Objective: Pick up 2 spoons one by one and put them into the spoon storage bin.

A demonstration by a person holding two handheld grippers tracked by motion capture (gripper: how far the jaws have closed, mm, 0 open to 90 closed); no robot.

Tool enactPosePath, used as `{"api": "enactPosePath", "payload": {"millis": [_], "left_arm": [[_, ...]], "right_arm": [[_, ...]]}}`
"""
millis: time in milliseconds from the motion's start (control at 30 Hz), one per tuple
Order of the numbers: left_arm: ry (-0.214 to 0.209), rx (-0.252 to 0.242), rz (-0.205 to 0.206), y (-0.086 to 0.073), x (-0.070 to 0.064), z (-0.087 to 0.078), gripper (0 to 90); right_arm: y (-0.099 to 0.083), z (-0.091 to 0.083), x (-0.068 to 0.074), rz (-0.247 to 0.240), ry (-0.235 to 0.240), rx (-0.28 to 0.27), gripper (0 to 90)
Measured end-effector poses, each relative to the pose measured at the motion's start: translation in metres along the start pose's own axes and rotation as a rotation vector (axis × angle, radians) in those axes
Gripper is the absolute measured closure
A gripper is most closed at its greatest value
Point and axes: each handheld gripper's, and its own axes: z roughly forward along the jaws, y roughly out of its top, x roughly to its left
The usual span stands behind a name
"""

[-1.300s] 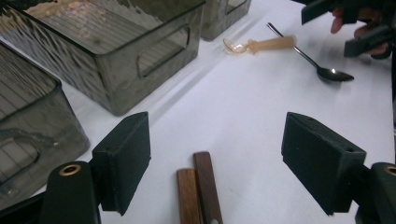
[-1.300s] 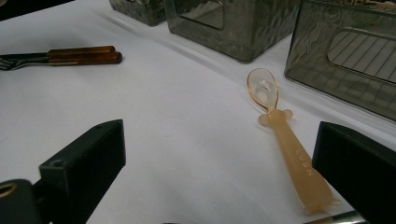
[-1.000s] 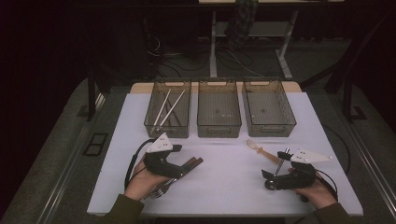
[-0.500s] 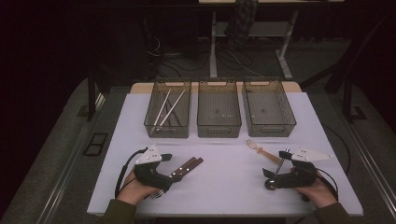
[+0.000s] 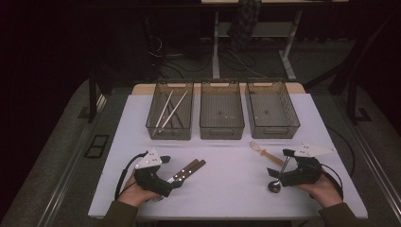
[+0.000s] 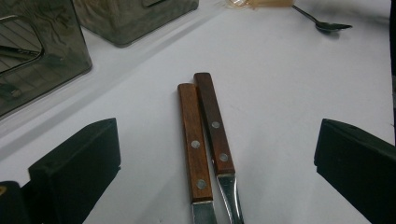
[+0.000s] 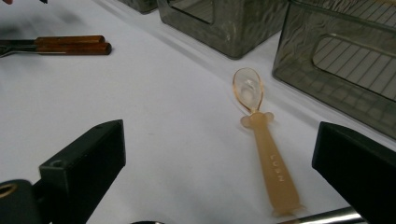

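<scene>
- White table (image 5: 227,189) in a dark room, three bins at its far edge.
- Left gripper (image 6: 210,172) jaws apart, two knives (image 6: 205,140) lying between them.
- Right gripper (image 7: 224,172) jaws apart around a plastic spoon (image 7: 264,140) on the table.

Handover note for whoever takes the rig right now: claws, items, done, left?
Left claw: open, empty, jaws either side of the two wooden-handled knives, which lie side by side on the table.
Right claw: open, empty, pointed at the orange plastic spoon lying flat on the table; a metal spoon lies just by it.
Bins: left bin holds two chopsticks; middle bin and right bin look empty.
Done: chopsticks binned.
Left, probably: bin the knives and both spoons; nothing gripped yet.
</scene>
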Motion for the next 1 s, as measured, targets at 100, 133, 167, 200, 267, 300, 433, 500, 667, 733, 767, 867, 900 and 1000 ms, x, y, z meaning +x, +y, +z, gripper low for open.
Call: {"api": "enactPosePath", "payload": {"millis": [100,133,167,200,267,300,433,500,667,733,767,867,900,1000], "left_arm": [[0.0,0.008,0.003,0.0,0.0,0.001,0.0],[-0.001,0.01,0.005,-0.001,0.0,0.001,0.0],[-0.001,0.012,0.005,-0.001,0.0,0.001,0.0],[0.002,0.012,0.006,0.0,0.0,0.0,0.0],[0.002,0.007,0.005,0.0,0.001,0.0,0.0],[0.002,0.009,0.006,0.0,0.0,0.0,0.0],[-0.001,0.007,0.018,0.001,-0.002,0.0,0.0],[-0.002,0.002,0.014,0.002,-0.003,-0.001,0.0],[-0.012,0.002,0.015,0.003,-0.003,0.001,0.0],[-0.014,0.004,0.014,0.003,-0.003,0.002,0.0],[-0.015,0.004,0.015,0.003,-0.003,0.002,0.0],[-0.018,0.008,0.016,0.002,-0.004,0.002,0.0],[-0.02,0.009,0.018,0.002,-0.004,0.002,0.0],[-0.021,0.01,0.018,0.003,-0.004,0.002,0.0]], "right_arm": [[0.003,-0.002,-0.002,-0.013,0.0,0.014,2.7],[0.004,-0.002,-0.003,-0.019,-0.007,0.019,2.7],[0.005,-0.002,-0.004,-0.028,-0.013,0.022,2.7],[0.006,-0.002,-0.005,-0.033,-0.02,0.026,2.7],[0.009,-0.001,-0.009,-0.033,-0.038,0.042,2.7],[0.01,-0.001,-0.011,-0.03,-0.045,0.045,2.7],[0.016,-0.002,-0.019,-0.045,-0.064,0.063,6.8],[0.018,-0.002,-0.024,-0.034,-0.06,0.065,7.2],[0.017,0.007,-0.035,-0.026,-0.006,0.12,16.1],[0.017,0.012,-0.037,-0.033,-0.002,0.148,16.1],[0.018,0.014,-0.038,-0.038,-0.002,0.164,16.1],[0.02,0.019,-0.042,-0.053,0.002,0.193,20.6],[0.021,0.02,-0.043,-0.057,0.012,0.201,21.7],[0.024,0.026,-0.05,-0.052,0.027,0.213,27.0]]}}
